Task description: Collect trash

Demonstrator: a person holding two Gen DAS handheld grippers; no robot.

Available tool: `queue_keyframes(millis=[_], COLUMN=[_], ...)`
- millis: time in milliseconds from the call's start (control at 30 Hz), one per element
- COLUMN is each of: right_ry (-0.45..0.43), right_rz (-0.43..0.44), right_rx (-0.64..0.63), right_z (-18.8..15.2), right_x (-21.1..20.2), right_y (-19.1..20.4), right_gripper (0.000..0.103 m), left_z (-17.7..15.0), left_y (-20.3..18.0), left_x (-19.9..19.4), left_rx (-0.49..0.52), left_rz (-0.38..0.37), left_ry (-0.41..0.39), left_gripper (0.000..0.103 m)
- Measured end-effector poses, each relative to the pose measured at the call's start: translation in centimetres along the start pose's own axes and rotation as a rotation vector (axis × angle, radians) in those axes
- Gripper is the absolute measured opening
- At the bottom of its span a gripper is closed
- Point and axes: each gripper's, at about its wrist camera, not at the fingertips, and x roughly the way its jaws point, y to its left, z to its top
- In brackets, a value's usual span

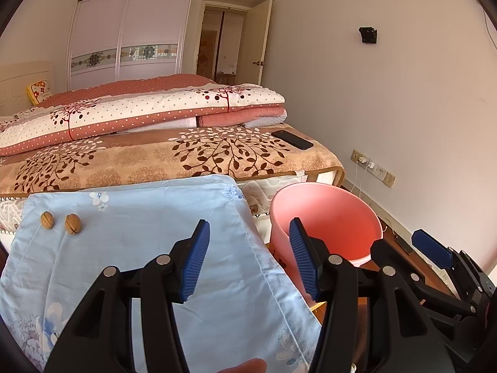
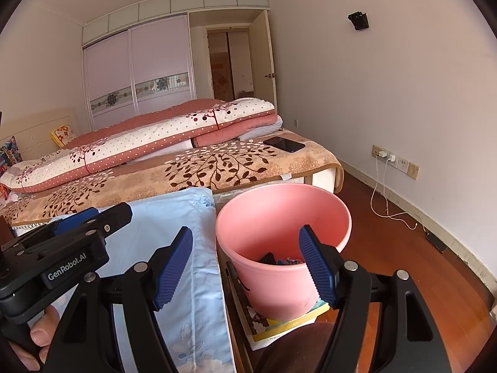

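Observation:
Two walnuts (image 1: pixel 47 220) (image 1: pixel 73 223) lie at the far left of a light blue floral cloth (image 1: pixel 149 217). A pink bin (image 1: pixel 329 217) stands to the cloth's right; in the right wrist view the bin (image 2: pixel 279 283) holds dark scraps (image 2: pixel 279 260). My left gripper (image 1: pixel 248 261) is open and empty over the cloth's right edge, well to the right of the walnuts. My right gripper (image 2: pixel 245 264) is open and empty, just in front of the bin's near rim. The walnuts are hidden in the right wrist view.
A bed with a leaf-patterned blanket (image 1: pixel 174 155) and folded quilts (image 1: pixel 139 108) lies behind the cloth. A black phone (image 1: pixel 292 140) rests on the bed's right corner. The bin stands on stacked books (image 2: pixel 279 323). A charger cable (image 2: pixel 385 199) trails on the wooden floor at right.

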Motion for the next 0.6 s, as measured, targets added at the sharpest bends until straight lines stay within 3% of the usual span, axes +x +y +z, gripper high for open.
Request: queue_keyframes(millis=[600], right_ry=[0.013], right_rz=[-0.007], right_rx=[-0.003], right_z=[-0.02], right_x=[0.52], right_y=[-0.08], right_gripper=[0.07], left_z=[0.06], left_y=[-0.04], left_x=[0.22], left_rx=[0.001], left_rz=[-0.004], left_ry=[-0.001], left_gripper=[0.054])
